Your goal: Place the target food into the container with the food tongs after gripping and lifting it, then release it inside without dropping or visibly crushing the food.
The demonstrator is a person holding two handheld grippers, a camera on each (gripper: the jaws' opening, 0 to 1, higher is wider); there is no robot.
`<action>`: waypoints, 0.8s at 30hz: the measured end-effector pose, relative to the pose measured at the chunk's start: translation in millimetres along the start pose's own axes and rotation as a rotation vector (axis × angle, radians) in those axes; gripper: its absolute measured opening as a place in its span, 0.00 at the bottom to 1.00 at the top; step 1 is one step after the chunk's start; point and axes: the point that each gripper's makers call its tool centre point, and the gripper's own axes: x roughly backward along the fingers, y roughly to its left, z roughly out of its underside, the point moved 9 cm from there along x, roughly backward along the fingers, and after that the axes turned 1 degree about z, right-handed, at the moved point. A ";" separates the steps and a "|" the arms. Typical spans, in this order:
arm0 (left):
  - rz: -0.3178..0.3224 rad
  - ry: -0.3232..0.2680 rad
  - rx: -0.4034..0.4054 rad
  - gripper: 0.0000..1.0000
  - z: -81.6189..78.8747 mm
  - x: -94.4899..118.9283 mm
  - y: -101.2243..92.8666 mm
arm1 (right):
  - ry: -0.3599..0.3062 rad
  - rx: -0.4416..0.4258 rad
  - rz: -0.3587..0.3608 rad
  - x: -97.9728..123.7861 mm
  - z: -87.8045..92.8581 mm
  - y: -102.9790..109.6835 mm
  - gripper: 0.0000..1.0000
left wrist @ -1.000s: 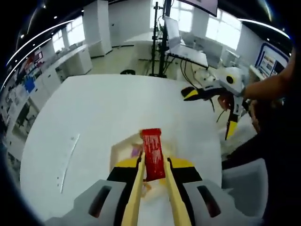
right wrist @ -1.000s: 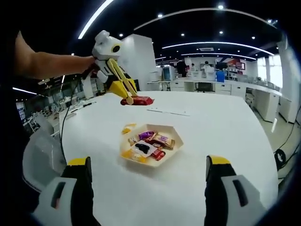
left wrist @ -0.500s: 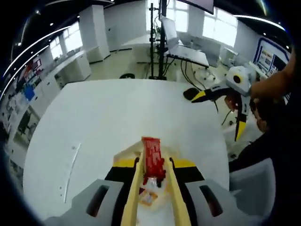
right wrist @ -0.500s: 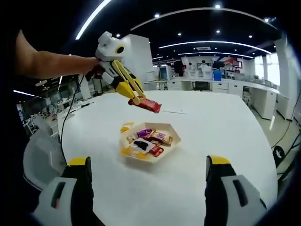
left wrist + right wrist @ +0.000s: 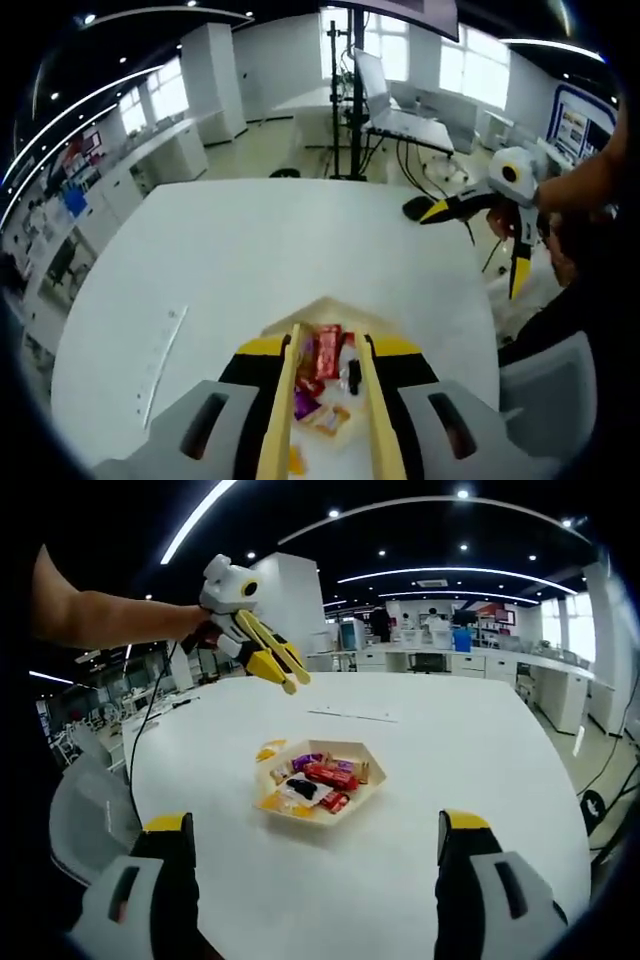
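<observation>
A red wrapped bar (image 5: 329, 347) lies in the pale hexagonal tray (image 5: 330, 306) among several wrapped snacks. My left gripper (image 5: 327, 366) is shut on yellow food tongs (image 5: 282, 400), whose arms straddle the tray from above with nothing between them. In the right gripper view the tongs (image 5: 281, 662) hang above and behind the tray (image 5: 352, 802), apart from the red bar (image 5: 331, 775). My right gripper (image 5: 317, 823) stands open near the table's edge, with nothing in it; it also appears at the right as the right gripper (image 5: 497, 203).
The tray sits on a large white table (image 5: 450, 760). A yellow wrapper (image 5: 270, 750) lies just outside the tray. A thin strip (image 5: 355, 715) lies farther back. A grey chair (image 5: 540, 400) stands at the table's edge, and a stand with a laptop (image 5: 390, 100) is beyond.
The red bar has left the tongs and now lies in the tray. The tongs' arms have spread slightly and lifted back from the tray.
</observation>
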 end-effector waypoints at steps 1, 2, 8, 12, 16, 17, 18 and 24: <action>-0.001 -0.001 0.003 0.26 0.6 0.7 0.6 | 0.000 0.000 -0.001 -0.4 0.2 -0.1 1.00; -0.001 -0.002 0.007 0.26 1.7 1.2 1.6 | 0.000 0.000 -0.002 -0.7 0.1 -0.1 1.00; -0.001 -0.010 0.016 0.26 2.0 2.0 0.4 | 0.000 0.002 -0.008 -2.3 -1.4 -0.3 1.00; 0.000 -0.027 0.022 0.26 0.4 2.4 -1.2 | 0.002 0.001 -0.012 -3.1 -0.9 -0.2 1.00; 0.008 -0.060 0.042 0.26 -2.5 2.7 -2.3 | 0.013 0.009 -0.018 -4.1 1.2 1.0 1.00; 0.005 -0.069 0.049 0.26 -3.2 3.4 -2.1 | 0.015 0.010 -0.022 -4.3 1.1 2.1 1.00; 0.002 -0.076 0.056 0.26 -3.6 4.0 -1.7 | 0.016 0.009 -0.023 -4.3 1.1 2.1 1.00; -0.038 -0.093 0.095 0.26 2.4 6.6 6.3 | 0.016 0.008 -0.020 -4.0 0.5 -0.4 1.00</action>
